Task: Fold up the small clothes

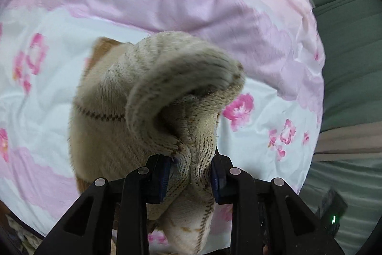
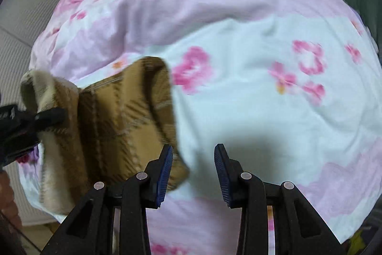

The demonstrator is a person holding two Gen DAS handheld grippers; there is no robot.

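A small knitted garment (image 1: 114, 111), cream on one side and brown plaid on the other, hangs lifted over a pink-flowered bed cover (image 1: 167, 4). My left gripper (image 1: 191, 173) is shut on a bunched fold of its cream knit, and the cloth curls up in front of the fingers. In the right wrist view the same garment (image 2: 124, 121) hangs at the left, brown plaid side showing, with the left gripper's black fingers (image 2: 47, 118) clamped on its cream edge. My right gripper (image 2: 193, 173) stands open beside the garment's lower corner, with nothing between its blue pads (image 2: 164, 173).
The flowered bed cover (image 2: 262, 99) fills both views, wrinkled, with lilac bands. A green upholstered surface (image 1: 351, 63) lies past its right edge in the left wrist view. Pale floor (image 2: 19, 40) shows at the left of the right wrist view.
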